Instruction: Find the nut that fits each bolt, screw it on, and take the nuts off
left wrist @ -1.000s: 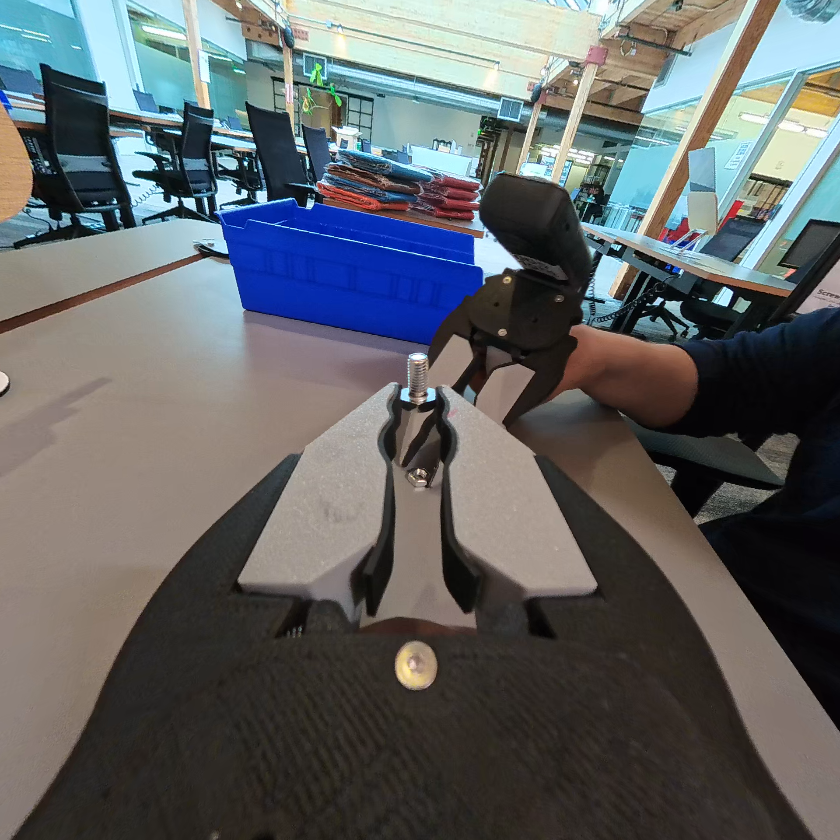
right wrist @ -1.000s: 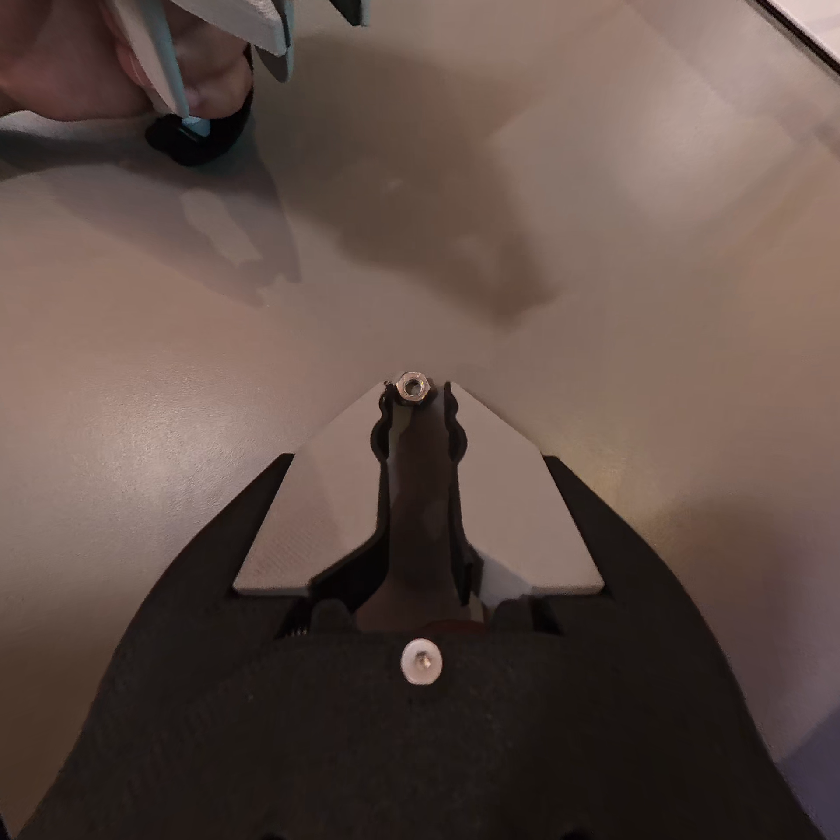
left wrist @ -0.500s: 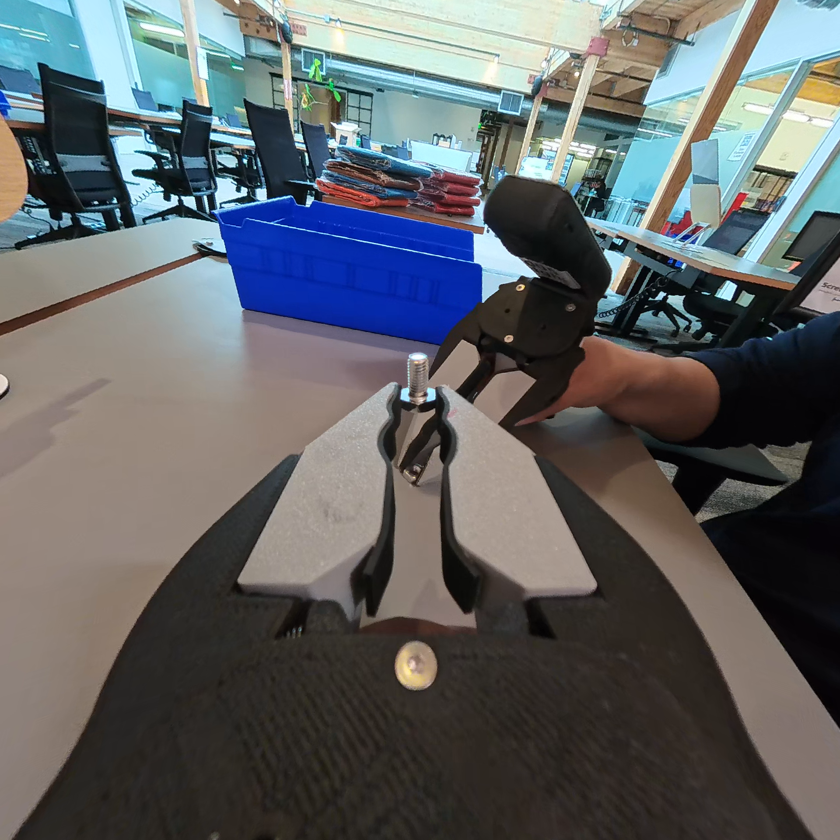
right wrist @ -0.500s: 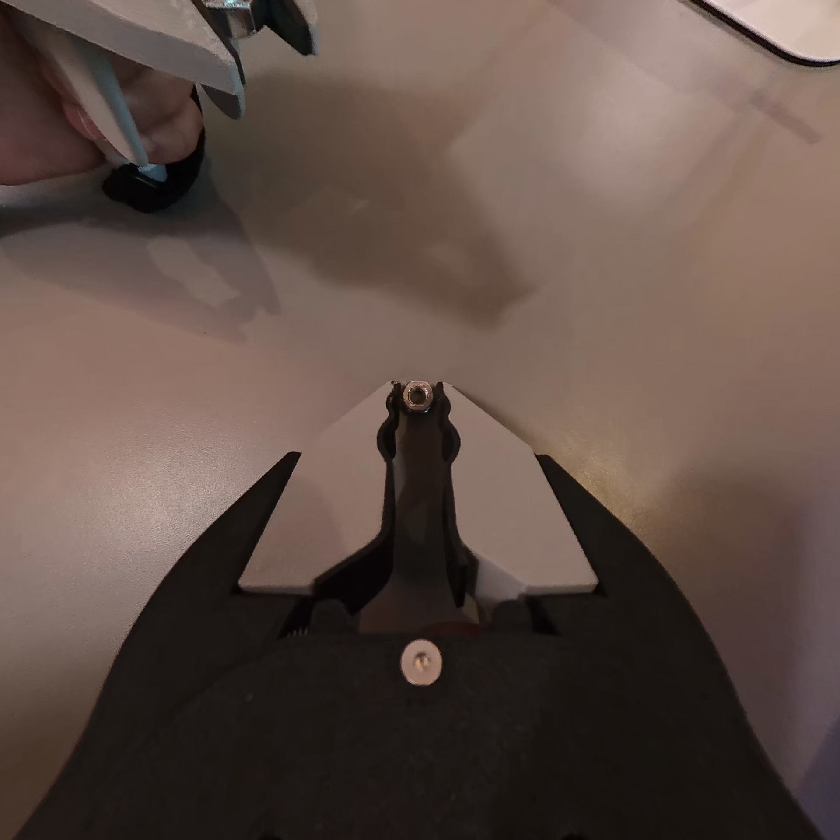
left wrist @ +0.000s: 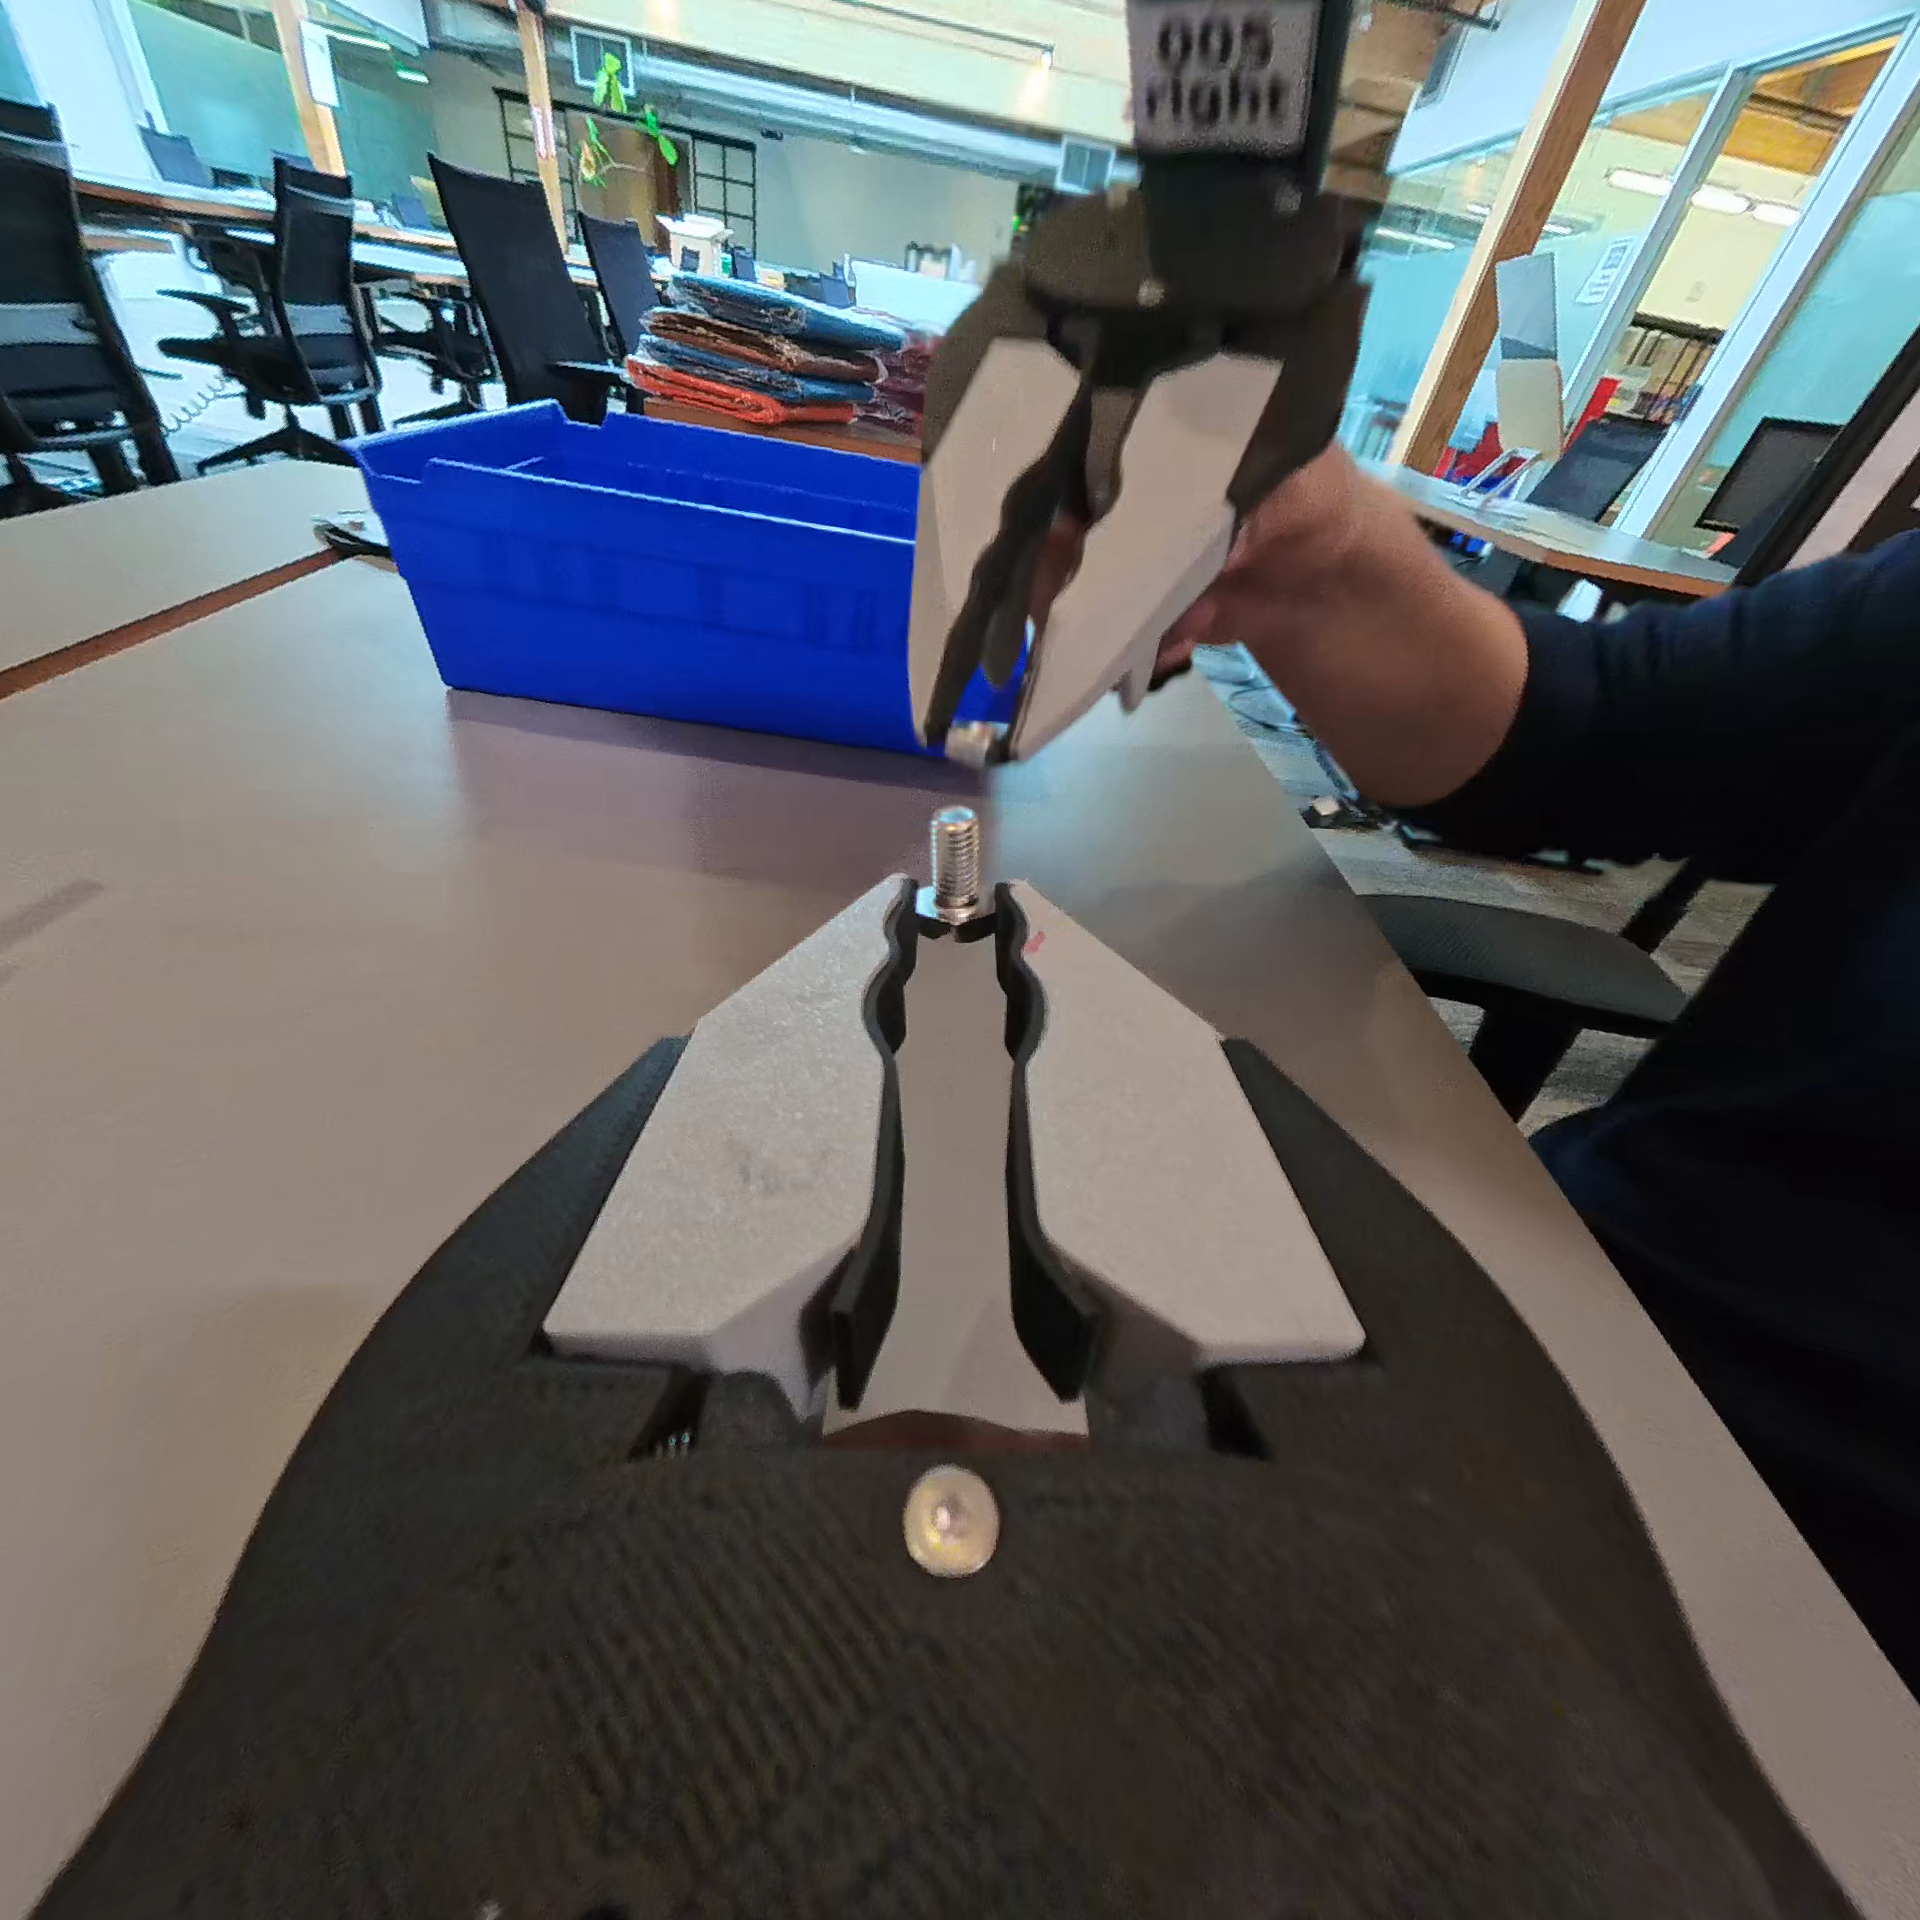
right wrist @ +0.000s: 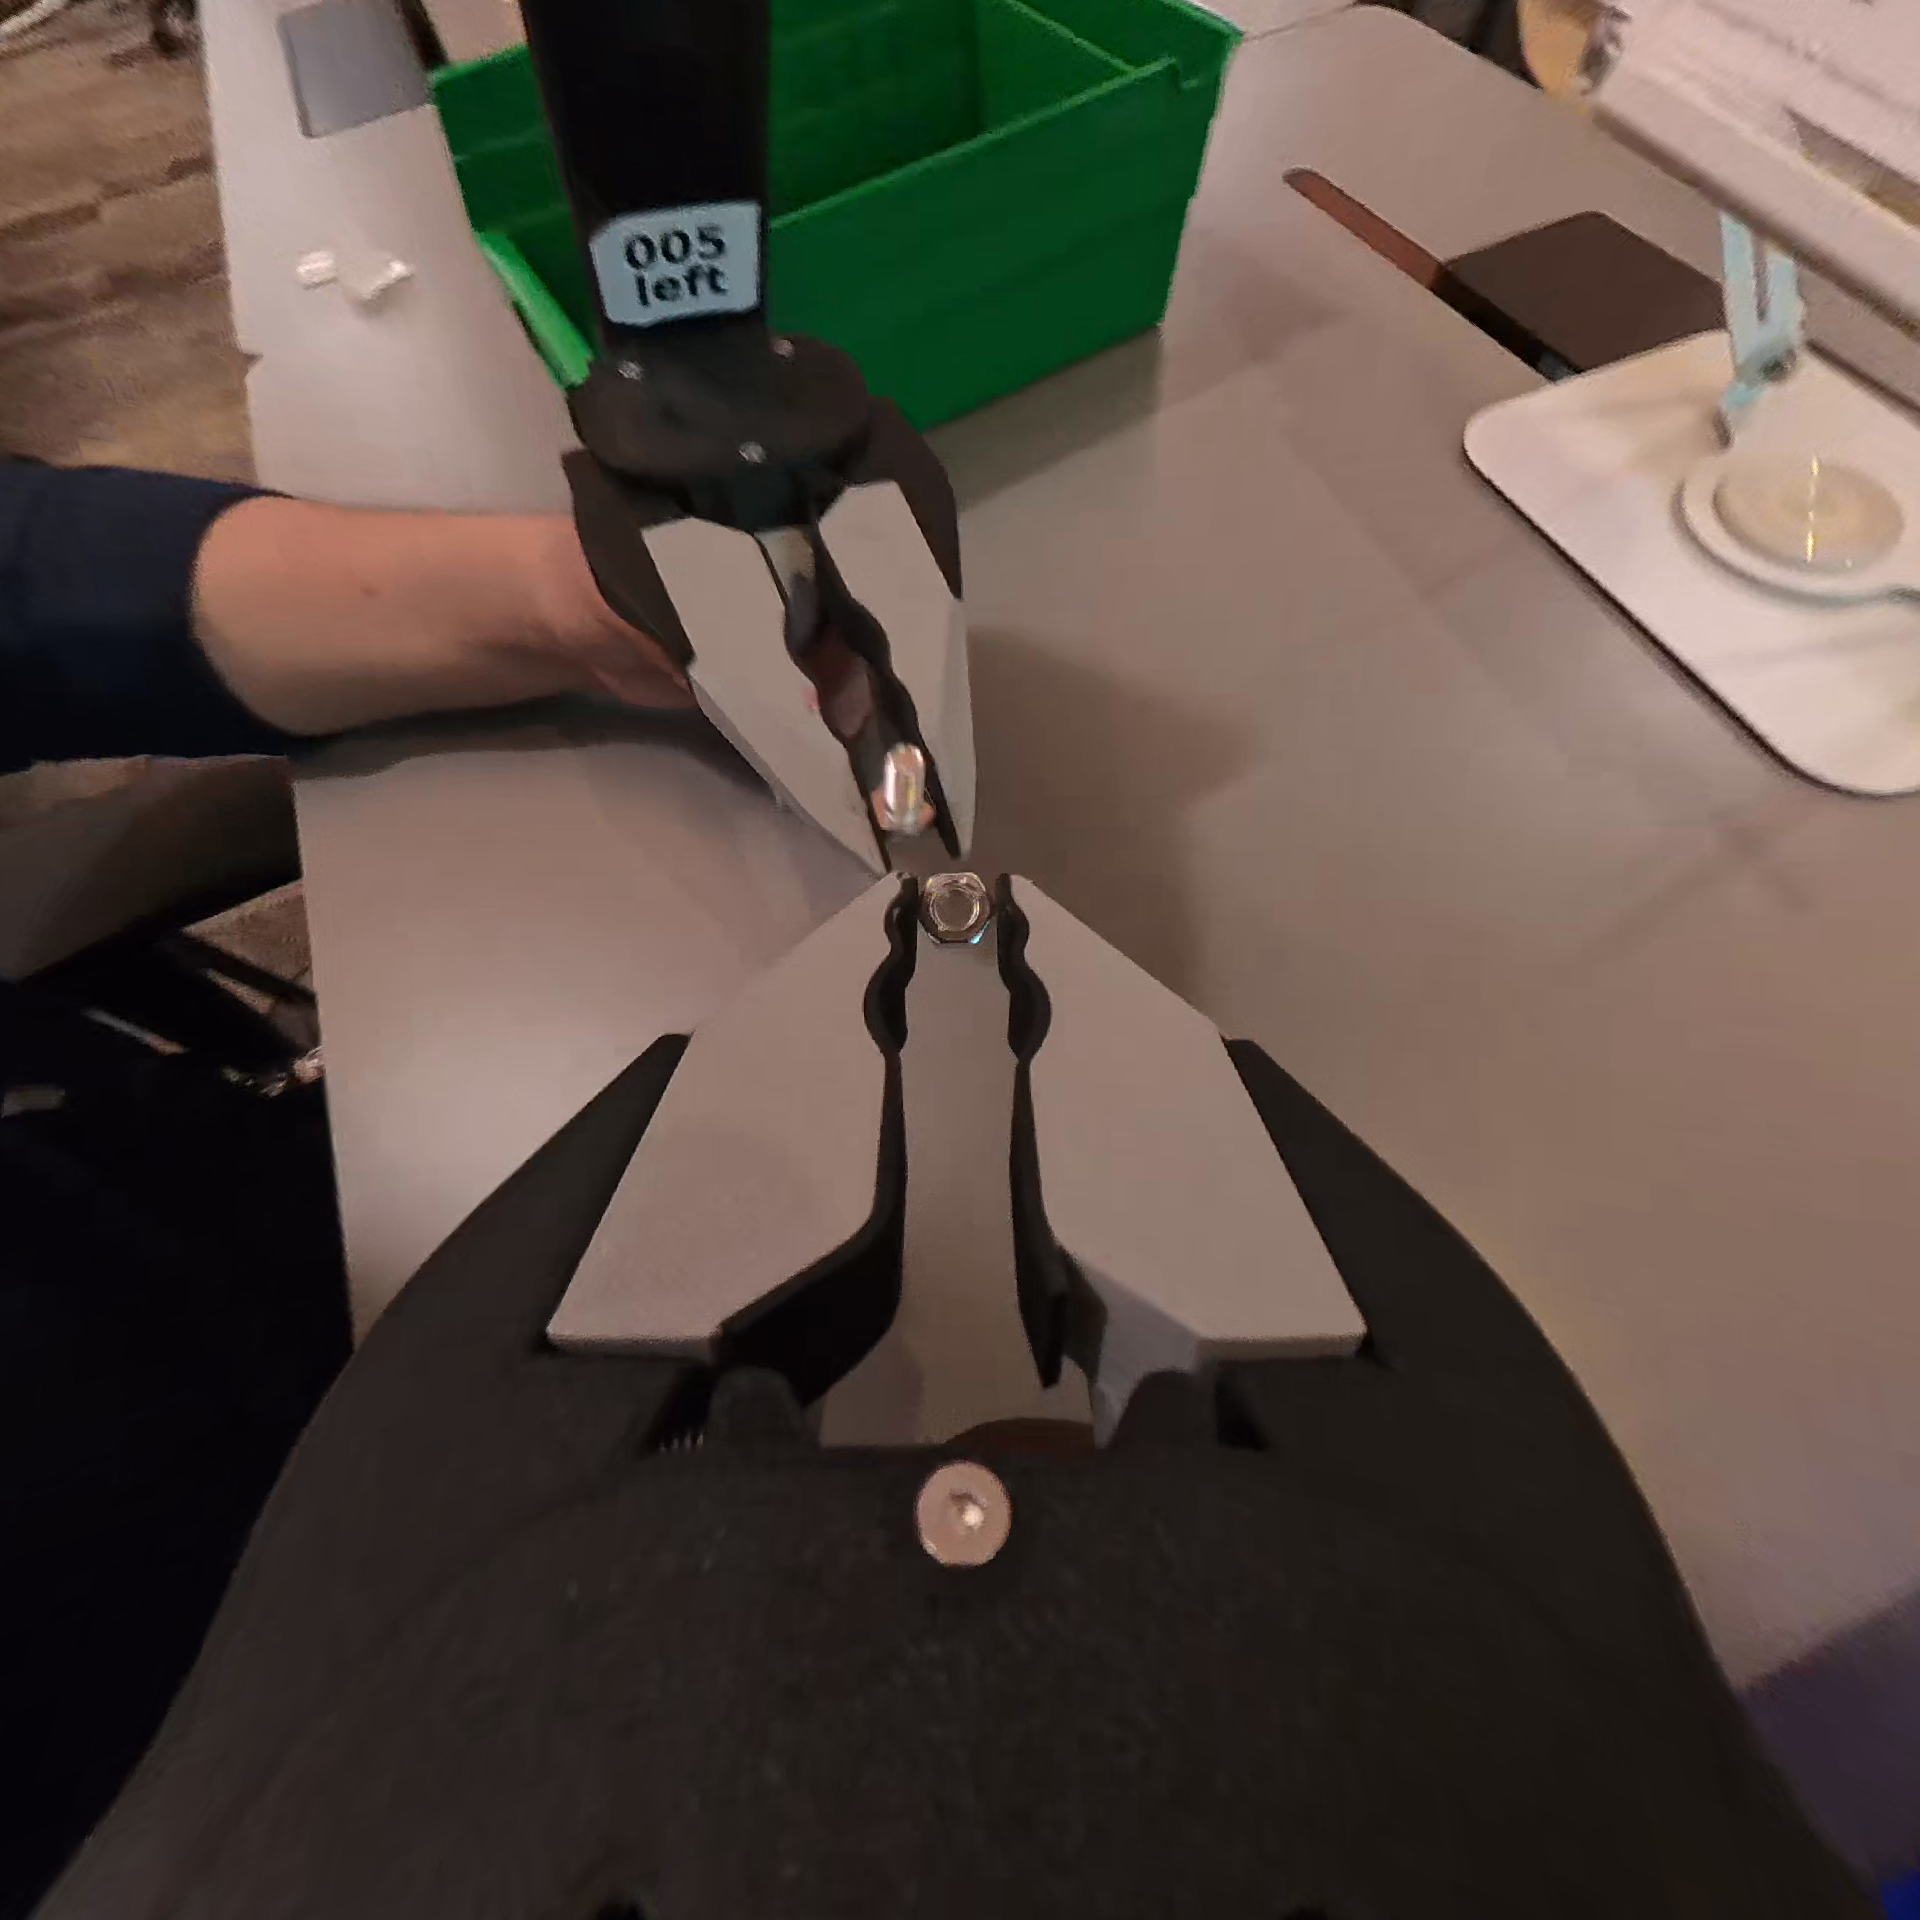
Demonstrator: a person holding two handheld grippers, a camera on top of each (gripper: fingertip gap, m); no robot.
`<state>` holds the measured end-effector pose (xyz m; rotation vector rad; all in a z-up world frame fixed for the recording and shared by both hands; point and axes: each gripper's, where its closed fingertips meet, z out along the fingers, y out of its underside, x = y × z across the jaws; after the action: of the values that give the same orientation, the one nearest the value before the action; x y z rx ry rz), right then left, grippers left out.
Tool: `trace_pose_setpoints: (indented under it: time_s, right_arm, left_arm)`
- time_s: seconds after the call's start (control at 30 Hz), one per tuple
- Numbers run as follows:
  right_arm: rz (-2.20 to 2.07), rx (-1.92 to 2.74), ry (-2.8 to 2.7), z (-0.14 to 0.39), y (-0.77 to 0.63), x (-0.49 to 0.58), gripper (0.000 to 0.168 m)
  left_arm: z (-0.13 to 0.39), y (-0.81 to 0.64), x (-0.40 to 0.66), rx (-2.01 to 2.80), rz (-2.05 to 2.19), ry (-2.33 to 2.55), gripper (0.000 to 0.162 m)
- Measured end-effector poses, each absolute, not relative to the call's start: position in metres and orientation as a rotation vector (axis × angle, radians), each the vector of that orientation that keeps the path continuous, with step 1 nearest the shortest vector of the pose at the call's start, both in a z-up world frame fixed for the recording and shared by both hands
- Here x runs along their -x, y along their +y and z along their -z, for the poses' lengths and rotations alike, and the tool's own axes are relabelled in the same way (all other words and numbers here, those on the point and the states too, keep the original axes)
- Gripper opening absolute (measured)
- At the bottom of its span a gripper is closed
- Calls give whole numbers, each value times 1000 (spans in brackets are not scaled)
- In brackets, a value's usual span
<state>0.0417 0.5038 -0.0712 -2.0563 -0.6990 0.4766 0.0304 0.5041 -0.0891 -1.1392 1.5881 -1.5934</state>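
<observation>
A silver bolt (left wrist: 954, 868) is clamped by its head at the tips of the left gripper (left wrist: 954, 920), threaded shank upright above the grey counter (left wrist: 312, 883). A shiny hex nut (right wrist: 954, 909) is pinched in the closed jaws of the right gripper (right wrist: 954, 914), just above and apart from the bolt's tip. A blue bin (left wrist: 644, 561) and a green bin (right wrist: 987, 197) are seen behind; their contents cannot be told.

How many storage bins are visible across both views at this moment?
2. A blue bin sits on the table behind the bolt in the left wrist view; a green bin stands behind the left hand-held gripper in the right wrist view.
</observation>
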Motion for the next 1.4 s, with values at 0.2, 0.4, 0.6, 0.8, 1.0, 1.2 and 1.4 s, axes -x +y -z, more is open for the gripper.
trace_pose_setpoints:
  time_s: [0.2,0.4,0.6,0.8,1.0,1.2,1.4]
  right_arm:
    - [-546,2095,-877,60,510,-23,12]
    - [-483,2157,-996,70,516,-14,12]
    - [-451,2200,-1042,70,517,-13,12]
    - [-443,2275,-1096,76,516,-13,12]
    - [-434,2292,-1117,76,518,-11,12]
    - [-439,2256,-1090,72,519,-13,12]
    - [-484,2186,-1032,67,519,-12,12]
  left_arm:
    - [90,502,-32,1143,1551,1601,12]
    - [94,501,-33,1145,1530,1627,12]
    - [91,502,-32,1136,1534,1613,12]
    - [95,500,-33,1144,1493,1639,12]
    - [93,501,-33,1148,1502,1629,12]
    - [90,503,-33,1153,1532,1606,12]
    - [86,503,-32,1147,1561,1583,12]
